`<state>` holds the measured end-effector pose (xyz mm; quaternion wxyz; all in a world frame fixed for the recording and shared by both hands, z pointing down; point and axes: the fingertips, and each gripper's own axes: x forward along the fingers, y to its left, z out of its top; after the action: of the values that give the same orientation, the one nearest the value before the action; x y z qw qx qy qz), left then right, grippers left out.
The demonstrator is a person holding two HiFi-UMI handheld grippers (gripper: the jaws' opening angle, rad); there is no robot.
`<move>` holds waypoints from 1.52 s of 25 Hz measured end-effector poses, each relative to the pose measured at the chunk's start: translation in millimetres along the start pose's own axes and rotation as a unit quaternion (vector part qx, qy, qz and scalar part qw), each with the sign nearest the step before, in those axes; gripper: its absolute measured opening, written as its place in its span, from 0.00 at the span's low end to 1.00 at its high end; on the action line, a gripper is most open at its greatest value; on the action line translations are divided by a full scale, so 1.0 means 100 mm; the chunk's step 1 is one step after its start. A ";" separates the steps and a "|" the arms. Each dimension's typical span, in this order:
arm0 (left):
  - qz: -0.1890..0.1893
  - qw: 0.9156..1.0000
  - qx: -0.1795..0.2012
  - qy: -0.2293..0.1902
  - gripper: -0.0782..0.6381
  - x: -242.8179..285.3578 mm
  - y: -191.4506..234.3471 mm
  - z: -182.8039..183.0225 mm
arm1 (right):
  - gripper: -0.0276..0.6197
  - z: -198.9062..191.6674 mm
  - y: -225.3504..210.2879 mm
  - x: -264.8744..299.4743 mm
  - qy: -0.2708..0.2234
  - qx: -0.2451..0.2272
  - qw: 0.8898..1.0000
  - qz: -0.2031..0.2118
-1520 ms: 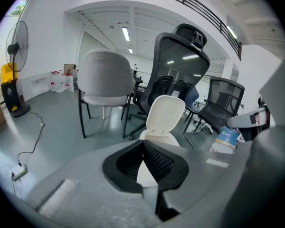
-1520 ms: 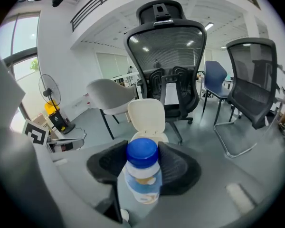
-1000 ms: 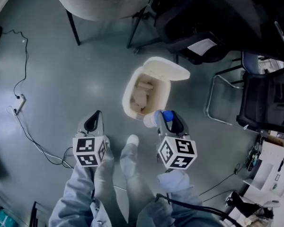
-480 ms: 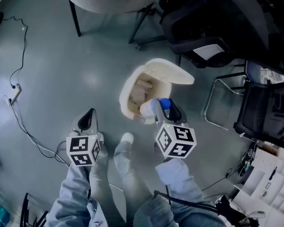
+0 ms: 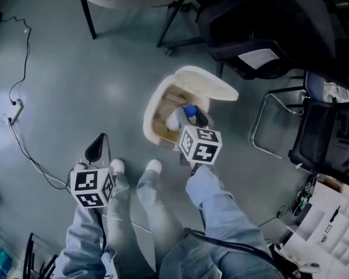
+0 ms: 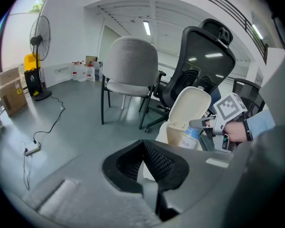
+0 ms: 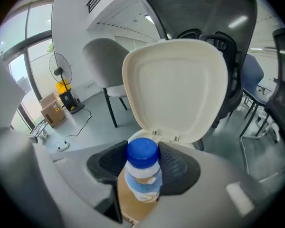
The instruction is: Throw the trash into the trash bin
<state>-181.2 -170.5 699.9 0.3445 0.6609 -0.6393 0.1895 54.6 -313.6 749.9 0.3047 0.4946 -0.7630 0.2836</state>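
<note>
Right gripper, clamped on the bottle, had lowered over the trash bin rim; left gripper, jaws together, hung well clear.

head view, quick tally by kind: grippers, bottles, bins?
Grippers: 2, the left gripper and the right gripper
Bottles: 1, the bottle in the right gripper
Trash bins: 1, the trash bin, lid open
Total: 4

The right gripper has moved from just below the trash bin to over the bin's open mouth at mid-frame. The blue-capped bottle clamped in it has gone along, from outside the lower rim to above the bin's inside.
</note>
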 end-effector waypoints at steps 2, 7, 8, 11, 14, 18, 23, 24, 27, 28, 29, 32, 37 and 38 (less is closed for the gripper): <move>0.007 1.000 -0.002 0.002 0.12 -0.02 0.01 -0.02 | 0.35 -0.08 -0.04 0.14 0.006 -0.007 1.000 0.004; 0.022 1.000 -0.009 0.002 0.12 -0.05 0.04 -0.06 | 0.35 -0.21 -0.04 0.37 0.021 -0.023 0.999 0.017; 0.024 1.000 -0.010 0.004 0.12 -0.05 0.05 -0.07 | 0.35 -0.24 -0.03 0.40 0.025 -0.028 0.999 0.017; 0.029 0.999 -0.012 0.006 0.12 -0.04 0.05 -0.10 | 0.35 -0.28 -0.01 0.44 0.030 -0.041 0.998 0.021; 0.027 1.000 -0.014 0.006 0.12 0.00 0.01 -0.09 | 0.35 -0.28 -0.03 0.46 0.030 -0.047 0.998 0.026; 0.017 1.000 -0.008 0.010 0.12 0.06 -0.07 -0.07 | 0.43 -0.21 -0.10 0.43 0.016 -0.042 0.999 0.019; 0.009 1.000 0.002 0.014 0.12 0.11 -0.12 -0.03 | 0.43 -0.21 -0.18 0.35 0.013 -0.028 0.999 0.012; 0.007 1.000 0.004 0.014 0.12 0.12 -0.13 -0.02 | 0.43 -0.22 -0.21 0.34 0.012 -0.024 1.000 0.009; 0.003 1.000 0.009 0.015 0.12 0.14 -0.15 0.00 | 0.43 -0.27 -0.28 0.30 0.014 -0.018 1.000 -0.001; 0.001 1.000 0.011 0.015 0.12 0.14 -0.15 0.00 | 0.43 -0.29 -0.30 0.29 0.015 -0.015 1.000 -0.004; 0.000 1.000 0.013 0.016 0.12 0.14 -0.15 0.00 | 0.42 -0.31 -0.32 0.28 0.016 -0.012 1.000 -0.007; -0.001 1.000 0.014 0.015 0.12 0.12 -0.13 0.01 | 0.42 -0.33 -0.36 0.22 0.014 -0.001 1.000 -0.014; -0.003 1.000 0.012 0.013 0.12 0.09 -0.10 0.01 | 0.42 -0.34 -0.36 0.11 0.013 0.002 1.000 -0.021; -0.005 1.000 0.012 0.012 0.12 0.08 -0.10 0.01 | 0.41 -0.34 -0.36 0.08 0.012 0.002 1.000 -0.022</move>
<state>-170.6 -177.2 702.6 0.3453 0.6659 -0.6293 0.2035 91.3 -306.1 782.5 0.3187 0.5087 -0.7475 0.2844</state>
